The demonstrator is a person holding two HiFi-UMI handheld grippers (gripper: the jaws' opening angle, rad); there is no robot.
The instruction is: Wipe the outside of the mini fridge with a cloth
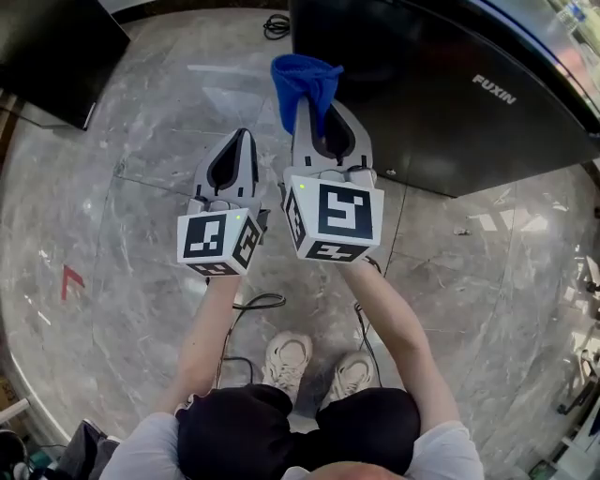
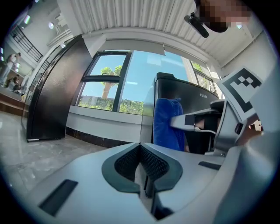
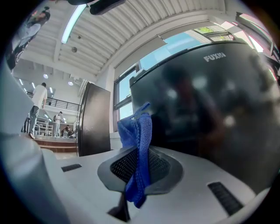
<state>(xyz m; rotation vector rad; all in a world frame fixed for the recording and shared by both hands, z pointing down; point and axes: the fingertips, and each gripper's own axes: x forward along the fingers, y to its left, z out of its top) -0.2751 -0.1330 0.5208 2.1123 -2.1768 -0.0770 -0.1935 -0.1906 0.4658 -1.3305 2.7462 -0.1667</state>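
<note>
The black mini fridge (image 1: pixel 441 94) stands on the floor ahead and to the right, with white lettering on its top. My right gripper (image 1: pixel 317 105) is shut on a blue cloth (image 1: pixel 302 84), held just in front of the fridge's near left corner. In the right gripper view the blue cloth (image 3: pixel 139 153) hangs pinched between the jaws, and the glossy black fridge (image 3: pixel 210 100) fills the right side. My left gripper (image 1: pixel 236 141) is beside the right one, shut with nothing in it. The left gripper view shows the cloth (image 2: pixel 168 124) and the fridge (image 2: pixel 183 94) to the right.
A second black appliance (image 1: pixel 56 52) stands at the far left; it appears as a tall dark cabinet (image 2: pixel 57 92) in the left gripper view. A cable (image 1: pixel 277 26) lies coiled on the marble floor behind. A red arrow mark (image 1: pixel 70 281) is on the floor at left. Windows (image 2: pixel 109 83) lie behind.
</note>
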